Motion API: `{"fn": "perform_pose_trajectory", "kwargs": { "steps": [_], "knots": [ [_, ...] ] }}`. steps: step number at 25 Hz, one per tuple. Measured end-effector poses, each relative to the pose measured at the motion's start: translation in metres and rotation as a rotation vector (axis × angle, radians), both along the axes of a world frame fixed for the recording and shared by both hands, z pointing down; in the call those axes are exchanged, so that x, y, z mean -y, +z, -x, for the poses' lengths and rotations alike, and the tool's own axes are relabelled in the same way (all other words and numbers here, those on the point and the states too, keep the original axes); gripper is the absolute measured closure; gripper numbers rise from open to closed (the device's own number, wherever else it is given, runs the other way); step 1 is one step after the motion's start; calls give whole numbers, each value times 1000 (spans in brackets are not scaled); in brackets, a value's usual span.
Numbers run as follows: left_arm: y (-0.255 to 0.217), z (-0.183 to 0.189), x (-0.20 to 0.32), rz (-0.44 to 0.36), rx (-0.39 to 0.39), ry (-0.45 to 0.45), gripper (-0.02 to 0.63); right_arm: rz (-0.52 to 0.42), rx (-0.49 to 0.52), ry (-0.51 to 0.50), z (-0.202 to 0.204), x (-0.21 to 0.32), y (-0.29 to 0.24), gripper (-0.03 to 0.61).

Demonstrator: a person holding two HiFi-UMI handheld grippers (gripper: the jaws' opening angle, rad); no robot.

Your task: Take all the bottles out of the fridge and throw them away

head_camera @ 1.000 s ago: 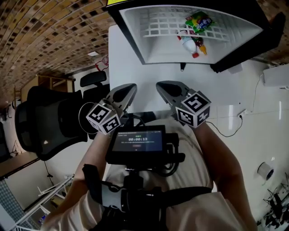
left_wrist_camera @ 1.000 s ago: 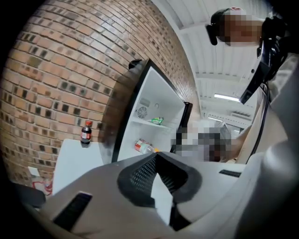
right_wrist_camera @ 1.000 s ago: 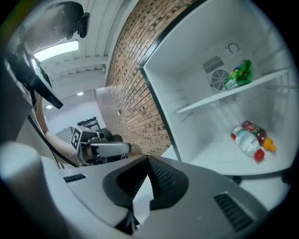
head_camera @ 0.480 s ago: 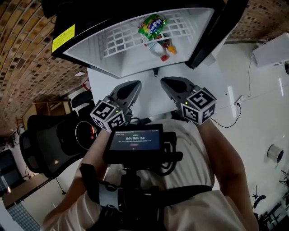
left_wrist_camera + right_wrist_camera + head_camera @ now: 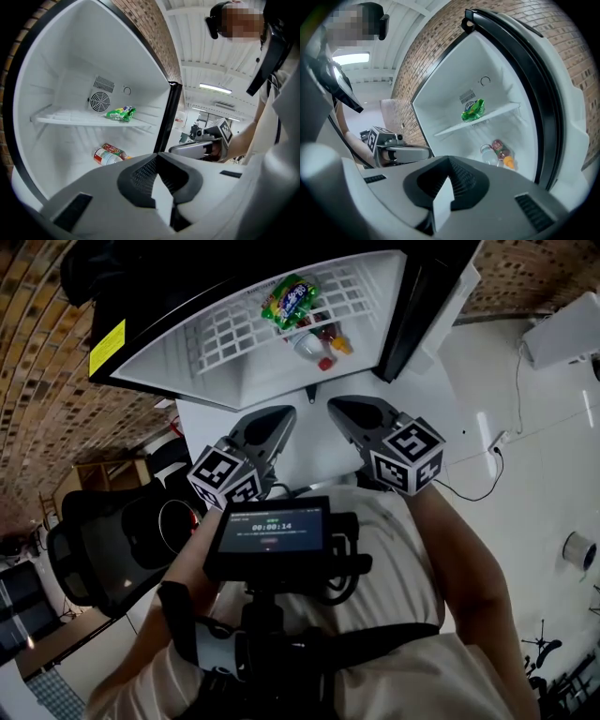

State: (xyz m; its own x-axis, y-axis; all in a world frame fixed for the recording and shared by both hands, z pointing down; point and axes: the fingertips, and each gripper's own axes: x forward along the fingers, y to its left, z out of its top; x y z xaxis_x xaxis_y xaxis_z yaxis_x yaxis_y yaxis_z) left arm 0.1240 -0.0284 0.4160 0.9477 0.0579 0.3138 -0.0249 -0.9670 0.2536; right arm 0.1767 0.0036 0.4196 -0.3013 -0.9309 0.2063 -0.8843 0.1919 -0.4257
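Observation:
The fridge stands open ahead of me. Bottles lie on their sides on its bottom: a clear one with a red label and one with an orange cap, also in the left gripper view and the right gripper view. A green snack bag rests on the wire shelf above them. My left gripper and right gripper hang side by side in front of my chest, short of the fridge. Both are shut with nothing in them, as the left gripper and right gripper show in their own views.
The fridge's black-edged door stands open at the right. A black office chair is at my left. A cable runs over the white floor to a socket at the right, with a tape roll farther right.
The fridge opening has slid left and lower in the head view. Both grippers stay shut and together in front of the chest.

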Motion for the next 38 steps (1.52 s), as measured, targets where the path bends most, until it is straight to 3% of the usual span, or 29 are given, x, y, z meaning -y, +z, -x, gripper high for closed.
{"fn": "perform_pose_trajectory", "kwargs": {
  "steps": [18,22,25,34,38],
  "knots": [
    [2,-2,-8,35,44,7,592,-14,20,-3,8,-1,0,578],
    [0,0,-6,-12,50,3,597,-12,21,5,8,0,1,578],
    [-1,-1,-2,25,29,-15,595,-14,16,10,9,-3,2,577],
    [25,-20,8,-18,132,-19,594,1,36,49,-4,-10,10,577],
    [56,-26,22,-124,244,-39,592,11,46,65,-13,-16,15,577]
  ]
}}
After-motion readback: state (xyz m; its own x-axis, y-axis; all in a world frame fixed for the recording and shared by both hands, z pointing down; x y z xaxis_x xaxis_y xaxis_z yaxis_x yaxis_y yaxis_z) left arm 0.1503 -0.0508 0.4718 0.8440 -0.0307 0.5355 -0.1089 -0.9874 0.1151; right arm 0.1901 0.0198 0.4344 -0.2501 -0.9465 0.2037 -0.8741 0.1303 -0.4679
